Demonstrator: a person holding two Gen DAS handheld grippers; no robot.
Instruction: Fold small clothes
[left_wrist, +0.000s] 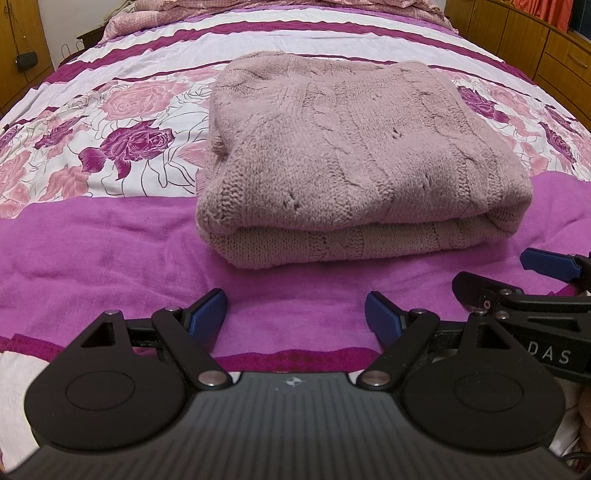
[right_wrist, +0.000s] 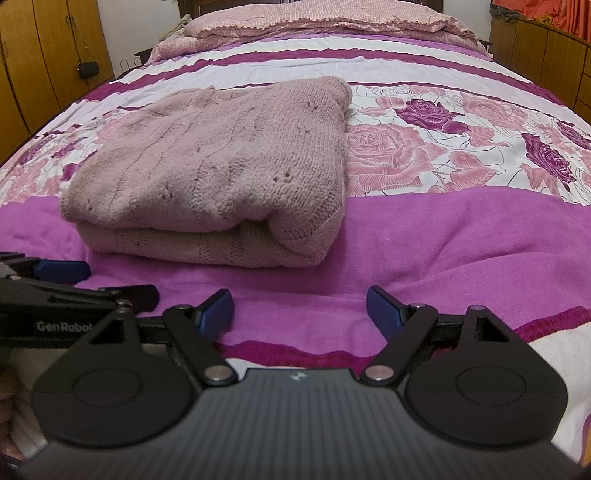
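Note:
A dusty-pink knitted sweater (left_wrist: 351, 155) lies folded into a thick rectangle on the bed, its folded edge facing me. It lies left of centre in the right wrist view, sweater (right_wrist: 221, 166). My left gripper (left_wrist: 295, 314) stands open over the purple band of the bedsheet, a little short of the sweater, with nothing between its blue pads. My right gripper (right_wrist: 300, 308) is open too, empty, just in front of the sweater's right corner. Each gripper shows at the edge of the other's view: the right gripper (left_wrist: 524, 277) and the left gripper (right_wrist: 85, 282).
The bedsheet (left_wrist: 110, 243) has purple bands and a rose print. Pink checked pillows (right_wrist: 332, 22) lie at the head of the bed. Wooden cupboards (right_wrist: 44, 55) stand on both sides. A small black pouch (right_wrist: 88, 69) hangs at the left.

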